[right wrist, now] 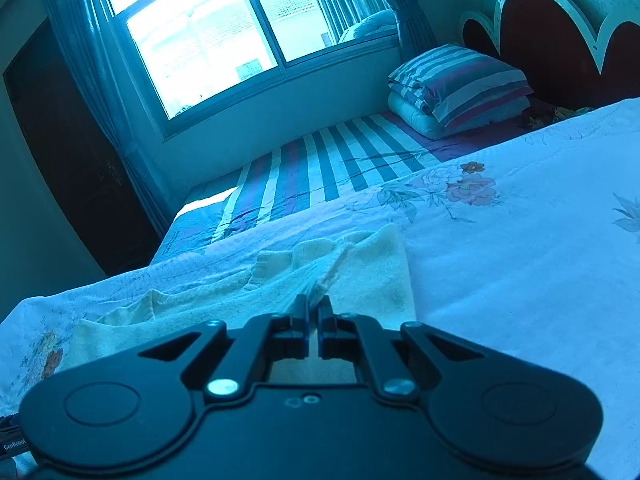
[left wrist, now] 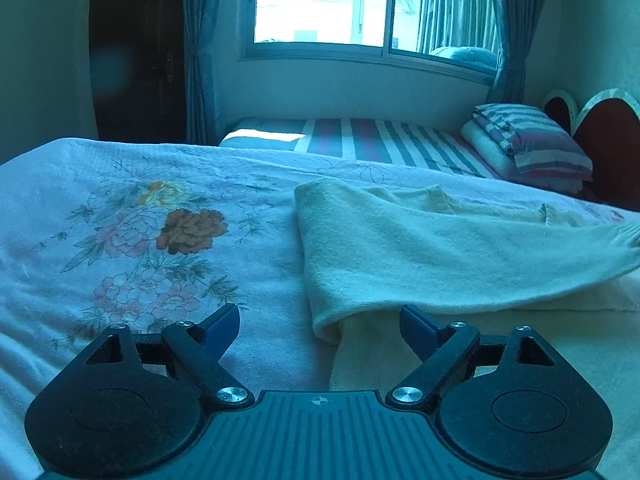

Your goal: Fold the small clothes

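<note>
I'm seeing the cream sweater (left wrist: pixel 420 256) lying partly folded on the floral blanket (left wrist: pixel 140 232) covering the bed. My left hand-held gripper (left wrist: pixel 320 320) is hovering spread apart at its near edge; my right hand-held gripper (right wrist: pixel 314 312) is pinching a sweater fold.

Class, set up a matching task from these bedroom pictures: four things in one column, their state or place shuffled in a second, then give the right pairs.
Things:
1. left gripper
2. right gripper
3. cream sweater
4. striped pillow

States or places:
A. pinched shut on fabric
B. stacked on folded bedding by the headboard
C. fingers spread open
D. lying on the floral blanket

Pairs: 1-C, 2-A, 3-D, 4-B
</note>
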